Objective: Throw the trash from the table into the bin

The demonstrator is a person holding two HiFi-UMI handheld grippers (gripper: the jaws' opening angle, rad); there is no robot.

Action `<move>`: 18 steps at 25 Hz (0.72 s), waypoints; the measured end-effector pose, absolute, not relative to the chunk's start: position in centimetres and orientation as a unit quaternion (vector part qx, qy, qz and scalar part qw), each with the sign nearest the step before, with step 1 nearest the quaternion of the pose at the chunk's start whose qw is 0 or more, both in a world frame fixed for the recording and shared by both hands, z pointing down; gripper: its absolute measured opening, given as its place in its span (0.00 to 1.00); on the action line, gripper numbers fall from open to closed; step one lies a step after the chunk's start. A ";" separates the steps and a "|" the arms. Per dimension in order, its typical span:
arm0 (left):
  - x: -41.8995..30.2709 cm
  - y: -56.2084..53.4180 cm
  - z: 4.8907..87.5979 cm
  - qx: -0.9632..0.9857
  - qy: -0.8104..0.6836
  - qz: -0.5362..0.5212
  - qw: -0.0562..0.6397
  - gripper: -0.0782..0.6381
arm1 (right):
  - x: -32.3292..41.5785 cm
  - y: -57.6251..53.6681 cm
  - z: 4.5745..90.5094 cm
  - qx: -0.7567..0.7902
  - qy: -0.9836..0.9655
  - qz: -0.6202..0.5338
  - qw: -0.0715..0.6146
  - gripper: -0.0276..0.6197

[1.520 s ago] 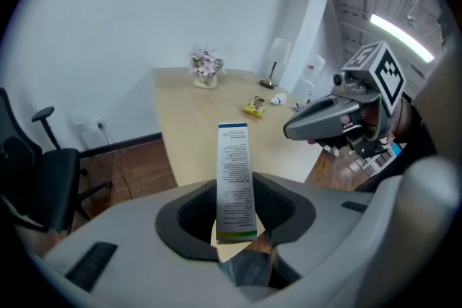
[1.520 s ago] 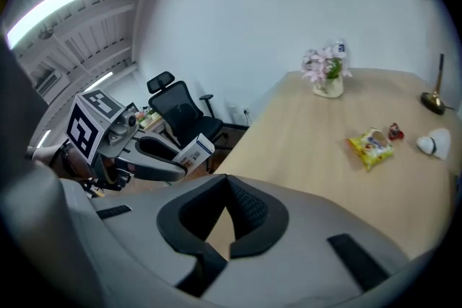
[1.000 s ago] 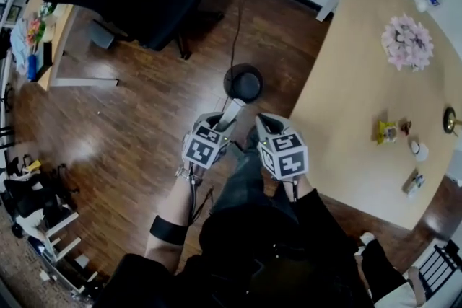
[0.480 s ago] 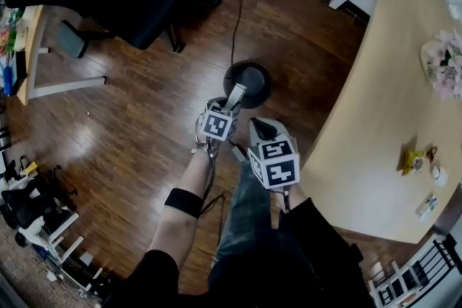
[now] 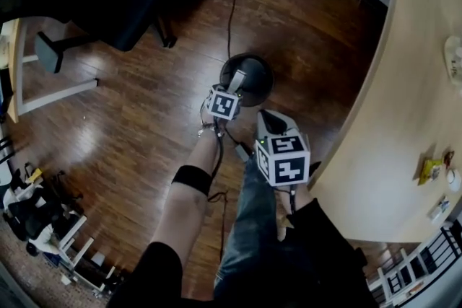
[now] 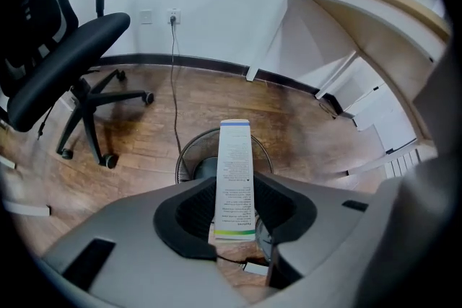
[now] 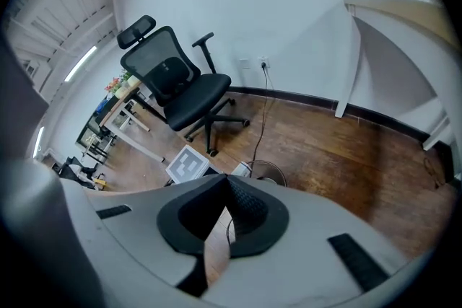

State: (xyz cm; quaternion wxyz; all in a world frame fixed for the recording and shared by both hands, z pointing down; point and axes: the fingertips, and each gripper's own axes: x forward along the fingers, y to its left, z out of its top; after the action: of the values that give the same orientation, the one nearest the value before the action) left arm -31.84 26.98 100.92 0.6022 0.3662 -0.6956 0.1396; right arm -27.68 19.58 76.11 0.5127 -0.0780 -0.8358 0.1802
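Cardboard, by the look of it: a slim white carton with a blue end and a green band is pinched near its lower end by the left hand-held gripper. Most of its length sticks out above the wire bin on the wooden floor. We judge it light and stiff along its length but easy to crush across its faces, so a gentle pinch at one end suffices, and it should drop cleanly once freed. Our right hand-held gripper has its pads pressed together on nothing. A yellow wrapper lies on the tabletop.
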 end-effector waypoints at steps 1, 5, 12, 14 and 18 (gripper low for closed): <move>-31.8 26.8 101.5 0.367 -0.693 0.138 0.605 0.33 | -27.6 19.4 76.3 -0.077 -0.836 0.182 0.513 0.05; -31.2 26.8 102.9 0.363 -0.685 0.131 0.618 0.56 | -27.2 19.5 76.6 -0.078 -0.835 0.188 0.511 0.06; -31.1 26.9 102.3 0.359 -0.700 0.124 0.605 0.66 | -26.7 20.4 76.4 -0.093 -0.831 0.199 0.511 0.06; -31.0 26.7 101.4 0.360 -0.705 0.113 0.600 0.65 | -26.7 20.3 75.9 -0.096 -0.832 0.202 0.508 0.06; -31.0 26.2 97.6 0.381 -0.720 0.099 0.571 0.40 | -26.6 20.4 74.3 -0.104 -0.835 0.209 0.499 0.06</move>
State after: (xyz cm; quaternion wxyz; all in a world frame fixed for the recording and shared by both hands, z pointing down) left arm -31.00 26.15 97.56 0.5711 0.3811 -0.7203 0.0988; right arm -26.57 20.40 74.28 0.4988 -0.1036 -0.8348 0.2086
